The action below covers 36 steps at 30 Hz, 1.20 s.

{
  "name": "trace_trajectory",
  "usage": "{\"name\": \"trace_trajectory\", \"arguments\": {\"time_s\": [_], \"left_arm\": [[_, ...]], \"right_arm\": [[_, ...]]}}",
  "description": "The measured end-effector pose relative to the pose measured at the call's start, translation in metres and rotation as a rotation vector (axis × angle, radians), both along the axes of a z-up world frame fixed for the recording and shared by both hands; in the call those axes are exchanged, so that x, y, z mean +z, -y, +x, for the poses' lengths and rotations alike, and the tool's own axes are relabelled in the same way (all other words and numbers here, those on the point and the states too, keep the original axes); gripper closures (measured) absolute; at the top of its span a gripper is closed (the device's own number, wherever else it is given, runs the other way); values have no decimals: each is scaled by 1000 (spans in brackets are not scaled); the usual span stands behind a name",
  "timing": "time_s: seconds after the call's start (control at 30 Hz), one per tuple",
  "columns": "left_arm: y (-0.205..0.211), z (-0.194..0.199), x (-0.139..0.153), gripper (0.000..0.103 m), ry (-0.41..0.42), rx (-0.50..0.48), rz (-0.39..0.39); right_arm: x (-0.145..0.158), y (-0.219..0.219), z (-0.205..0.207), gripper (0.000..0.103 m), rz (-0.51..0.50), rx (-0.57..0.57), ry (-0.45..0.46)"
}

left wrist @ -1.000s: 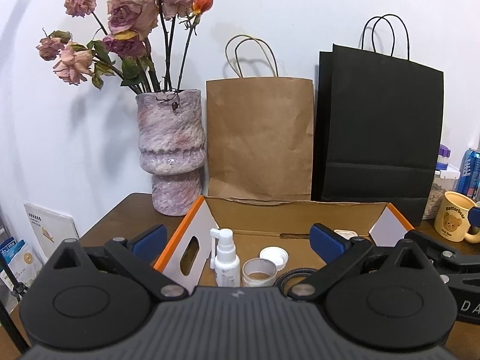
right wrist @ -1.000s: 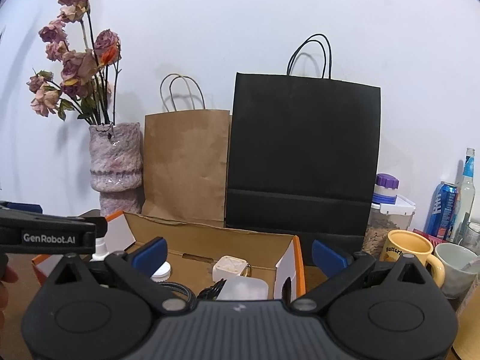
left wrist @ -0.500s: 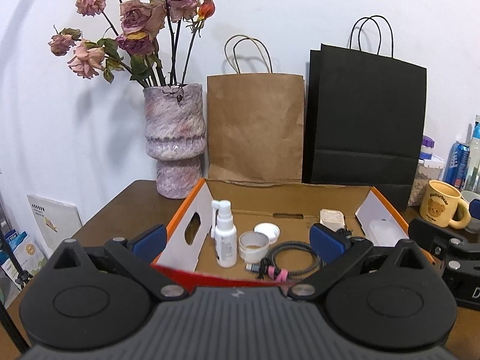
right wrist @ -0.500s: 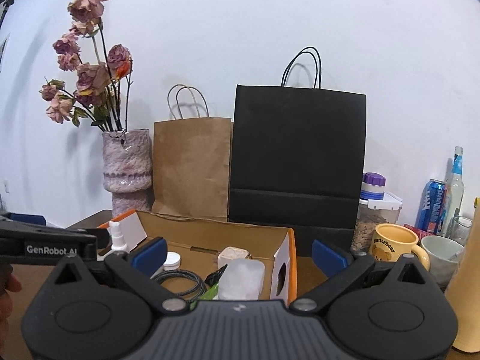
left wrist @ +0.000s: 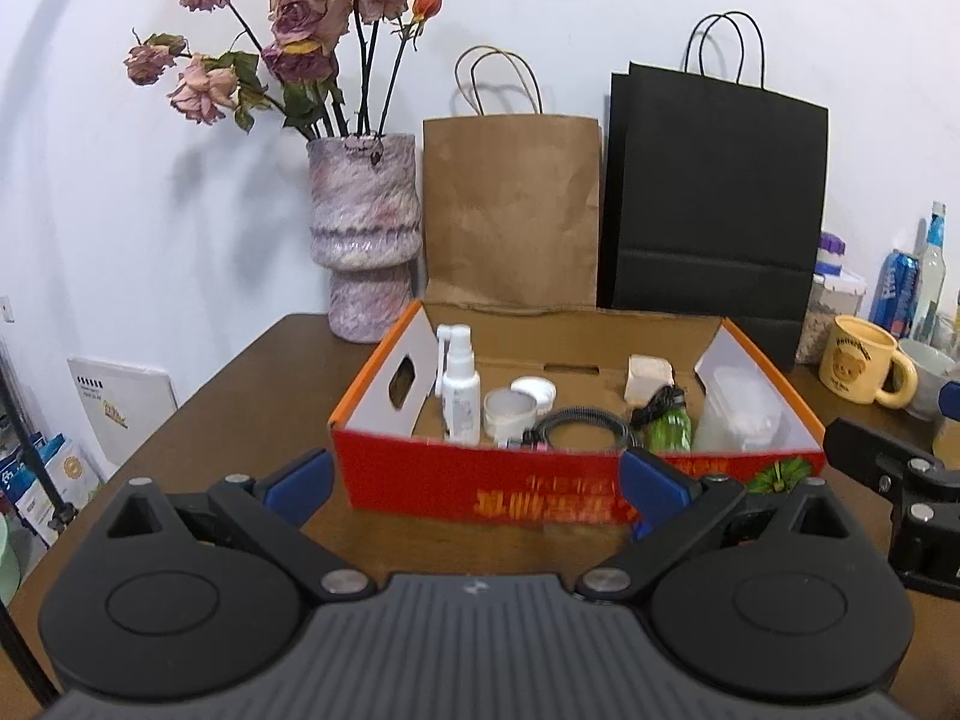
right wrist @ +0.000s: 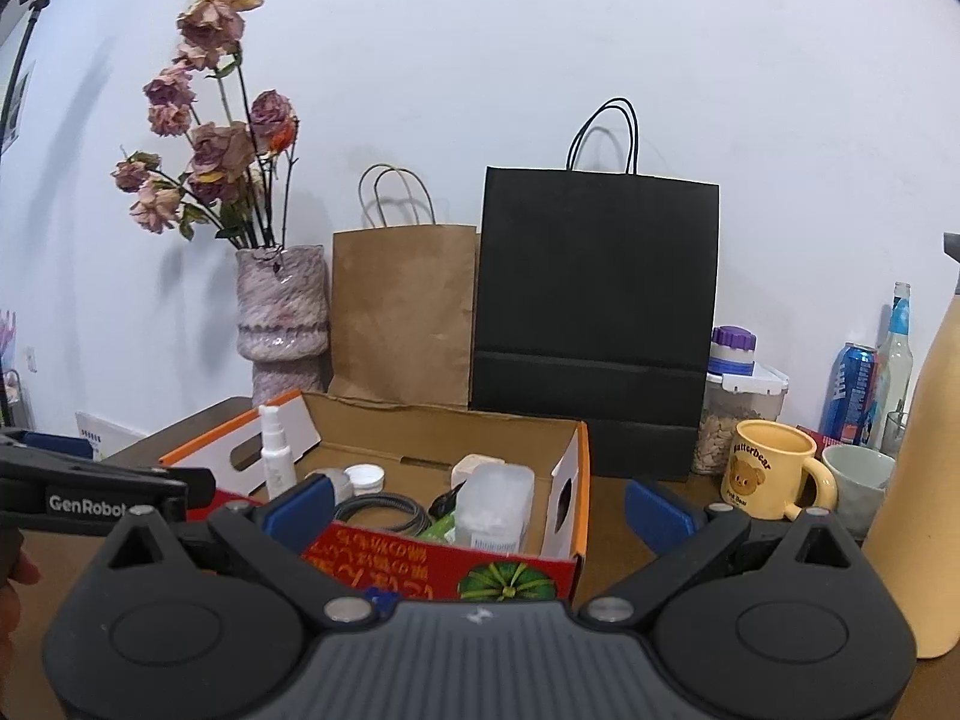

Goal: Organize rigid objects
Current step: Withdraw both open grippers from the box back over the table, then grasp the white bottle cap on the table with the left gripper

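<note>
A red and orange cardboard box (left wrist: 420, 480) (right wrist: 564, 546) stands on the brown table. Inside it are a white spray bottle (left wrist: 459, 387) (right wrist: 275, 456), a roll of tape (left wrist: 509, 414), a white cap (left wrist: 533, 389), a coiled black cable (left wrist: 579, 427) (right wrist: 381, 510), a green item (left wrist: 667, 432), a beige block (left wrist: 648, 375) and a clear plastic container (left wrist: 741, 408) (right wrist: 495, 507). My left gripper (left wrist: 474, 483) is open and empty in front of the box. My right gripper (right wrist: 477, 501) is open and empty, near the box's right front corner.
Against the wall stand a vase of dried roses (left wrist: 363, 234), a brown paper bag (left wrist: 510, 210) and a black paper bag (left wrist: 714, 204). At the right are a yellow bear mug (right wrist: 771, 471), a grey cup (right wrist: 858, 489), a jar, a can, a bottle and a tall tan bottle (right wrist: 924, 480).
Both grippers have pulled back and away from the box, so its red front wall and more of the table now show. Both stay open and empty.
</note>
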State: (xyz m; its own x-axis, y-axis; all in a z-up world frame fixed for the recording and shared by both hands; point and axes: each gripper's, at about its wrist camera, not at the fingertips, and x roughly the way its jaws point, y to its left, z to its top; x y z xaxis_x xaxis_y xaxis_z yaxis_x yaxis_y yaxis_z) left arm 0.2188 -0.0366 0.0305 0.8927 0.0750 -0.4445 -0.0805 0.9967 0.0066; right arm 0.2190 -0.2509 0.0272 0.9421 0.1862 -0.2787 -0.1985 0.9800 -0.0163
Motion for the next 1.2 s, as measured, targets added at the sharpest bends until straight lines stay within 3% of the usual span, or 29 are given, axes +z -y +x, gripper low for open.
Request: {"name": "trace_trajectory", "arguments": {"time_s": [0.57,1.2], "left_arm": [[4,-45,-25,0,-88,-33,21],[5,-24,-61,0,-204,-22,23]], "right_arm": [[-23,9,-40,0,-26,10,-67],[-50,14,-27,0,-7,-23,-149]]}}
